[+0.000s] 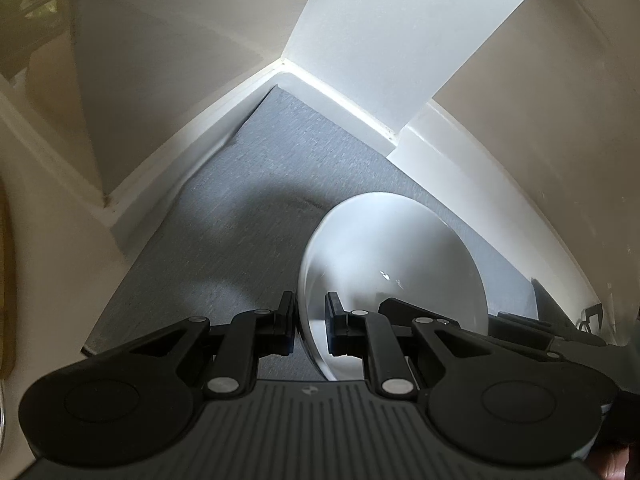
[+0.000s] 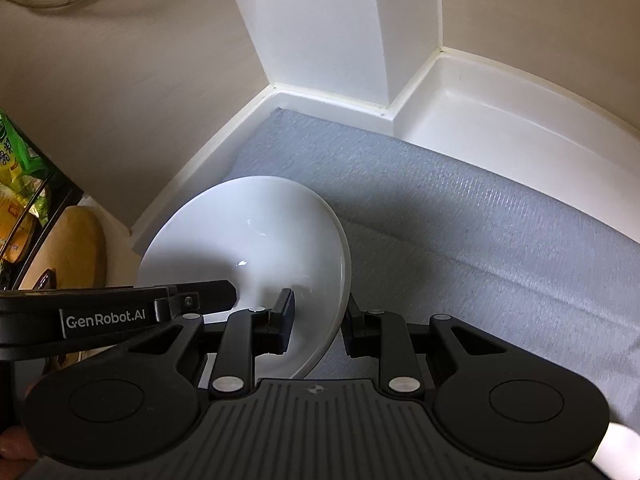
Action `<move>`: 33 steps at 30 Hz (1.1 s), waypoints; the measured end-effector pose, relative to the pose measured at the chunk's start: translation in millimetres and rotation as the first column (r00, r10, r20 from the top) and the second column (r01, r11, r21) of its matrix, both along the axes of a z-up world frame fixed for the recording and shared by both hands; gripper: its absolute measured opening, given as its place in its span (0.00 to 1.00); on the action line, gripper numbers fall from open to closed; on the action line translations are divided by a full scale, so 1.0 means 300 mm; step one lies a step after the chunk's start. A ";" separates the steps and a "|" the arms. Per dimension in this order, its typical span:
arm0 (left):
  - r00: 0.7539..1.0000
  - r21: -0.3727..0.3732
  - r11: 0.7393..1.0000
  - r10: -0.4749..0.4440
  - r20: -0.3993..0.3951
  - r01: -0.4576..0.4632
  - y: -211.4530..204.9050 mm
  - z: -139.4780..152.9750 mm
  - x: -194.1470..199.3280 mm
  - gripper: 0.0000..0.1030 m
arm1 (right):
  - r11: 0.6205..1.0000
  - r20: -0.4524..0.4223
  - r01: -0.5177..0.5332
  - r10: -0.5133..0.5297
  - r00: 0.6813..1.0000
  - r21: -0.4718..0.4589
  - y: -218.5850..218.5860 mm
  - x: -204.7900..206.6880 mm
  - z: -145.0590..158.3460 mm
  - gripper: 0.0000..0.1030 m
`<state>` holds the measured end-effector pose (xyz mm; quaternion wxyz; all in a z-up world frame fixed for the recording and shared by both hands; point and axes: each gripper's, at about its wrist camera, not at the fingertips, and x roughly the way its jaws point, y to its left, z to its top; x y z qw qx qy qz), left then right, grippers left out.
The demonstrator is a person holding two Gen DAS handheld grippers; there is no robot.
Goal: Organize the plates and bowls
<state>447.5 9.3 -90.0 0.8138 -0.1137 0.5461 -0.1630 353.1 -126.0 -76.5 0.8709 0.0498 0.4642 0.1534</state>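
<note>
Two grippers clamp one white bowl (image 2: 248, 240) at opposite sides of its rim. We see the left gripper (image 1: 311, 322) angled steeply down, fingers pinched on the left rim. The right gripper (image 2: 320, 320) tilts likewise, fingers closed on the right rim. We note the bowl tilted over the grey mat (image 2: 460, 208), near the white wall corner (image 2: 332, 92).

The bowl (image 2: 256, 248) sits between both sets of jaws: its right rim between the right gripper (image 2: 318, 320) jaws, its left rim between the left gripper (image 1: 311, 320) jaws. Under it lies the mat (image 2: 440, 208), running ahead of the jaws to the wall corner (image 2: 320, 40).
</note>
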 end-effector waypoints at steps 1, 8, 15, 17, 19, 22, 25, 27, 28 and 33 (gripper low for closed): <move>1.000 0.000 1.000 0.000 0.001 0.000 0.002 0.001 0.000 0.15 | 1.000 0.001 0.000 0.000 1.000 -0.001 0.004 -0.008 0.001 0.26; 1.000 0.001 1.000 0.005 0.005 -0.005 0.007 0.003 -0.009 0.15 | 1.000 0.006 -0.002 0.002 1.000 -0.003 0.024 -0.039 0.004 0.26; 1.000 0.003 1.000 0.006 0.016 -0.007 -0.003 0.022 -0.035 0.15 | 1.000 0.016 -0.007 0.007 1.000 -0.004 0.049 -0.086 0.017 0.26; 1.000 0.004 1.000 0.006 0.021 -0.006 -0.006 0.025 -0.041 0.15 | 1.000 0.021 -0.008 0.008 1.000 -0.004 0.054 -0.101 0.023 0.26; 1.000 0.004 1.000 0.007 0.023 -0.007 -0.005 0.029 -0.045 0.15 | 1.000 0.026 -0.010 0.010 1.000 -0.004 0.055 -0.114 0.029 0.26; 1.000 0.007 1.000 0.002 0.029 -0.002 -0.004 0.039 -0.051 0.15 | 1.000 0.029 -0.013 0.013 0.999 -0.002 0.057 -0.132 0.037 0.26; 0.999 0.009 1.000 -0.001 0.035 0.001 -0.004 0.046 -0.059 0.15 | 1.000 0.031 -0.013 0.013 0.999 0.002 0.059 -0.148 0.041 0.26; 1.000 0.014 1.000 -0.020 0.023 0.020 -0.003 0.051 -0.064 0.15 | 1.000 0.034 -0.013 0.013 0.999 0.004 0.059 -0.164 0.046 0.26; 0.999 0.014 1.000 -0.020 0.025 0.020 -0.002 0.054 -0.066 0.15 | 1.000 0.036 -0.014 0.013 0.999 0.004 0.060 -0.169 0.048 0.26; 0.999 0.017 1.000 -0.022 0.033 0.022 0.004 0.070 -0.080 0.15 | 1.000 0.044 -0.015 0.015 0.999 0.009 0.070 -0.211 0.057 0.26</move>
